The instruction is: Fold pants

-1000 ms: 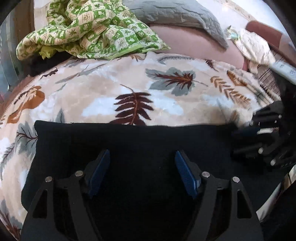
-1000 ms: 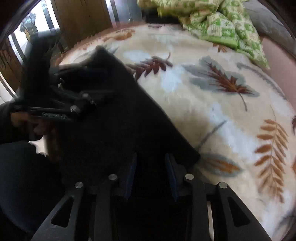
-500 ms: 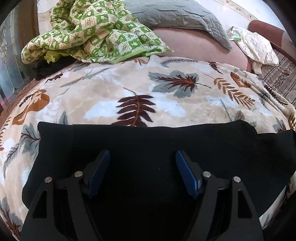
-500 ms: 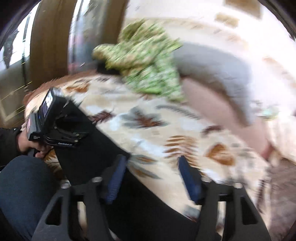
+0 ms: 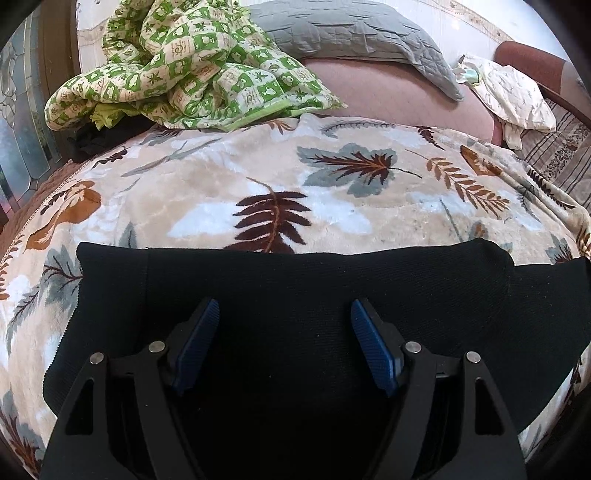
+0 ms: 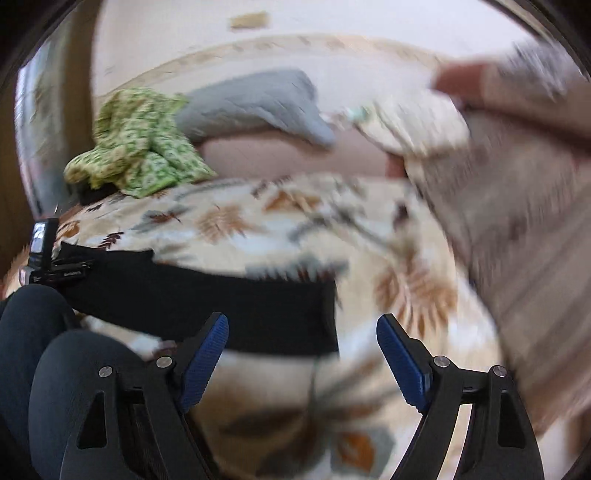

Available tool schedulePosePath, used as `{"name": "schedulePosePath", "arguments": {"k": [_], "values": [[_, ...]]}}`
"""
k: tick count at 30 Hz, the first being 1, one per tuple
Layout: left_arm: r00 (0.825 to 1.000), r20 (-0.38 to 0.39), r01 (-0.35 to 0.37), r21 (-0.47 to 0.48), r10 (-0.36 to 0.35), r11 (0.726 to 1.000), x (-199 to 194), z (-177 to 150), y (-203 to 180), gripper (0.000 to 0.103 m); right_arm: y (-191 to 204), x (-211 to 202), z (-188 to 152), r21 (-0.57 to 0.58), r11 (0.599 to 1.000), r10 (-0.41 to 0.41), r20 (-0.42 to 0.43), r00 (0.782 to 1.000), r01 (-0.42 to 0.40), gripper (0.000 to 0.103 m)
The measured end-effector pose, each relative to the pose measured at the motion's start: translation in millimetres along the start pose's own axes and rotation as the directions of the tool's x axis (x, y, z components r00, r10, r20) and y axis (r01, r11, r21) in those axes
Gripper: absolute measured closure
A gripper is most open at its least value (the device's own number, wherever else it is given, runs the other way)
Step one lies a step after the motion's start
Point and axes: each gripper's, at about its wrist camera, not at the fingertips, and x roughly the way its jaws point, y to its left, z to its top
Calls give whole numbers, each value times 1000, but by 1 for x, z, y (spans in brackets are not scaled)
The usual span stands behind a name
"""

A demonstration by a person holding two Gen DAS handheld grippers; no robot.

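Surface: a bed under a leaf-print blanket [image 5: 229, 192], beige with brown and grey fronds. At 11 o'clock in the left wrist view, a crumpled green-checked quilt [image 5: 192, 66]; at 12 to 1, a grey pillow [image 5: 354, 33] on a pink sheet [image 5: 388, 92]; at 2, a cream cloth [image 5: 517, 96] beside a striped cover [image 5: 561, 155]. Wood panelling and glass at the 9–10 edge.

Pants [image 5: 295, 288]: black, lying flat as a long band across the near edge of the blanket, from 9 to 3 in the left view.

Left gripper [image 5: 284, 325]: jaws wide, above the pants, pads not pressing the cloth.

Right gripper [image 6: 303, 343]: jaws wide and just been opening; nothing between them, blanket below. Pants' end lies just beyond its left finger, at 10 to 12.

Hard to read: right view heavily motion-blurred, right half smeared. Pants cut off at 3 in the left view. Left gripper at 9 in the right view, small. Dark trousered knees [image 6: 74, 369] at 8.
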Motion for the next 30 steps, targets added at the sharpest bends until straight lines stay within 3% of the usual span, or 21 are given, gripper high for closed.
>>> {"name": "schedulePosePath", "arguments": {"k": [5,7,9,11,15,16,17,18,19,20,21,24,28,30], "values": [[1000,2,1,-1,-1,1000,0,0,0,28,-39,1,-27,211,977,43,-18,999,-38,20],[1000,7,8,-8,-8,1000,-1,-1,1,28,-52,3,-32,300,951,79,-18,997,-70,20],[1000,12,9,-9,-9,1000,-1,-2,0,28,-68,5,-34,409,901,149,15,989,-142,20],[1000,14,11,-9,-10,1000,-1,-2,1,28,-83,9,-38,524,818,233,73,970,-236,20],[1000,16,10,-10,-10,1000,-2,-2,1,28,-109,41,-60,748,537,411,173,895,-391,21],[1000,16,10,-10,-10,1000,-1,-2,1,28,-110,50,-61,762,496,445,188,875,-416,21],[1000,15,10,-10,-10,1000,-1,-2,1,28,-108,64,-64,780,440,507,194,840,-446,22],[1000,16,10,-10,-10,1000,-1,-2,1,28,-105,73,-65,789,415,537,188,822,-452,22],[1000,16,10,-10,-10,1000,-1,-2,0,28,-103,80,-65,792,413,548,179,817,-450,22],[1000,16,10,-10,-10,1000,-1,-2,0,28,-100,88,-65,791,436,541,150,827,-428,22],[1000,17,11,-10,-11,1000,-1,-3,1,28,-99,94,-64,788,474,512,117,851,-394,27],[1000,19,13,-13,-12,1000,-2,-3,0,28,-95,102,-56,753,538,461,115,880,-380,32],[1000,21,15,-15,-15,1000,-2,-1,1,28,-82,114,-42,707,622,440,43,897,-338,31],[1000,22,16,-16,-15,1000,-2,-1,1,28,-78,116,-38,697,641,443,5,896,-321,32]]}}
